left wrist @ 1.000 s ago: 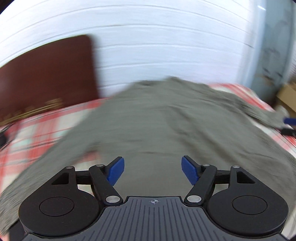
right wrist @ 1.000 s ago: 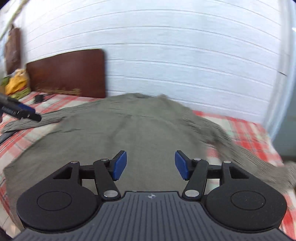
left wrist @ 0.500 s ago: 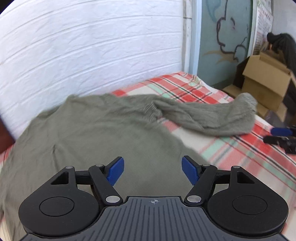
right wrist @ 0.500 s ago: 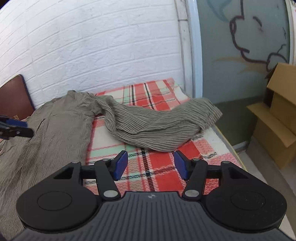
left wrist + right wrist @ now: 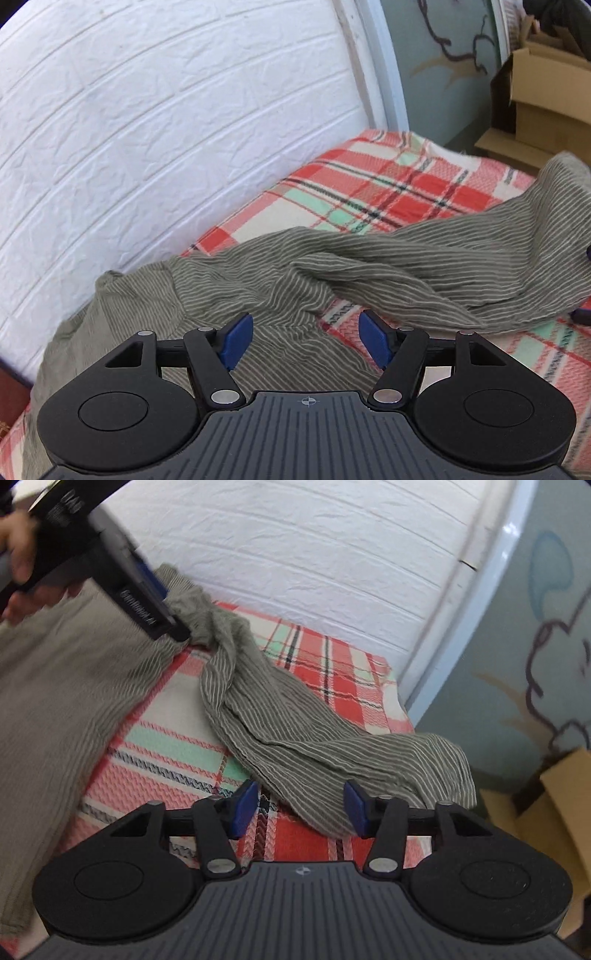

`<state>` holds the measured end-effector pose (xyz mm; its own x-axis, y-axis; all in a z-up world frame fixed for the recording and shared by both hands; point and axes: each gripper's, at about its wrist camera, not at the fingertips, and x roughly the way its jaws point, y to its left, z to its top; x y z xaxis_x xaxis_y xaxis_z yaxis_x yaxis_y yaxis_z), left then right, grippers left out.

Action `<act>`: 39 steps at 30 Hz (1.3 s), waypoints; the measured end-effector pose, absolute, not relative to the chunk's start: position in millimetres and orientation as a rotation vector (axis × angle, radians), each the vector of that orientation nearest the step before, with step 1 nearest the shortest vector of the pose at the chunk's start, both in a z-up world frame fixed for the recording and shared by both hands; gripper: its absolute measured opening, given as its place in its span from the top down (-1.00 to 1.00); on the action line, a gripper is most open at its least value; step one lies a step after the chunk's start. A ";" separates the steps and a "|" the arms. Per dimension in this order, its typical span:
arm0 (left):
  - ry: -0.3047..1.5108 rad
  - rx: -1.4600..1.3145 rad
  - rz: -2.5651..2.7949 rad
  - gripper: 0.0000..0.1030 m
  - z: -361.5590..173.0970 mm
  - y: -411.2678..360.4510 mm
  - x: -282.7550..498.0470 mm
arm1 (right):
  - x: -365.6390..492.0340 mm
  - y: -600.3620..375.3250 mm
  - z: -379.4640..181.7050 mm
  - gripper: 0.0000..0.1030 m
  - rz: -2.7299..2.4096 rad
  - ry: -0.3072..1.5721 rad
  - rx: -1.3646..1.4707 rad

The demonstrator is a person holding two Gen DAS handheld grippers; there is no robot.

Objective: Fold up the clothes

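In the left wrist view, the left tool (image 5: 306, 341) has its blue-padded fingers spread wide with nothing between them. It hovers low over the olive-grey, thinly white-striped knit garment (image 5: 280, 284) at the point where the sleeve joins the body. The garment lies on the bed with a red, white and mint plaid cover (image 5: 391, 184). Its body spreads flat to the left, close to the white panelled wall (image 5: 166, 129). The long striped sleeve (image 5: 461, 258) runs off to the right, crumpled into soft lengthwise folds and twisted near the shoulder, its wide end reaching the bed's far edge. Brown cardboard boxes (image 5: 546, 92) stand beyond the bed.

In the right wrist view, the right tool (image 5: 300, 808) is likewise wide apart and empty, held just above the plaid cover with the sleeve's cuff end (image 5: 424, 771) near its right finger. The sleeve stretches diagonally from there up to the shoulder, bunched and rope-like at the top, flatter and broader toward the cuff. The garment's body covers the left side, slightly blurred. The left tool shows at upper left, gripped by a person's hand (image 5: 18, 554), its tip meeting the gathered fabric at the shoulder. From this side I cannot tell whether it pinches the cloth.
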<state>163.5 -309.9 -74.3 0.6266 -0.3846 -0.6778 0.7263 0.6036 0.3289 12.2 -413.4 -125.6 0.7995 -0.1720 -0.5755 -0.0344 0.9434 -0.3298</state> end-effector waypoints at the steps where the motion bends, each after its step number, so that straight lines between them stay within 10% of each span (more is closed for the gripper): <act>1: 0.613 0.645 -0.685 -0.43 -79.2 -312.0 167.0 | 12.3 -418.8 -122.3 0.23 -0.078 0.644 -0.329; 3: 0.650 0.660 -0.678 0.21 -89.2 -315.8 174.2 | 12.5 -429.5 -115.6 0.95 -0.082 0.646 -0.317; 5: 0.677 0.652 -0.677 0.75 -93.4 -315.3 178.9 | 12.7 -440.1 -108.9 0.96 -0.087 0.649 -0.305; 9: 0.726 0.591 -0.718 0.94 -87.7 -306.8 186.3 | 13.1 -461.5 -95.6 0.95 -0.097 0.653 -0.280; 15: 0.754 0.592 -0.733 0.92 -83.6 -295.5 189.0 | 9.8 -503.4 -89.6 0.87 -0.104 0.645 -0.129; 17: 0.758 0.591 -0.741 0.48 -85.3 -294.1 187.7 | 7.1 -521.9 -93.9 0.66 -0.103 0.635 -0.027; 22: 0.749 0.573 -0.762 0.17 -82.2 -294.0 183.5 | 0.2 -567.9 -104.6 0.41 -0.100 0.604 0.226; 26: 0.740 0.561 -0.768 -0.05 -80.2 -296.2 180.2 | -5.3 -604.8 -113.3 -0.22 -0.096 0.575 0.428; 36: 0.752 0.534 -0.741 -0.14 -80.7 -294.9 188.1 | -7.4 -669.4 -139.8 -0.24 -0.083 0.535 0.820; 37: 0.757 0.529 -0.737 -0.14 -80.9 -294.9 190.2 | -4.4 -667.2 -142.1 -0.16 -0.081 0.546 0.820; 39: 0.762 0.518 -0.730 -0.15 -81.5 -295.0 193.9 | -1.5 -663.6 -137.3 0.72 -0.060 0.540 0.808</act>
<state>193.9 -295.0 -81.5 0.5043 -0.3974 -0.7666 0.7489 0.6434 0.1591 -1.5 -663.6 -137.3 0.8638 0.1503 -0.4809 0.2526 0.6966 0.6715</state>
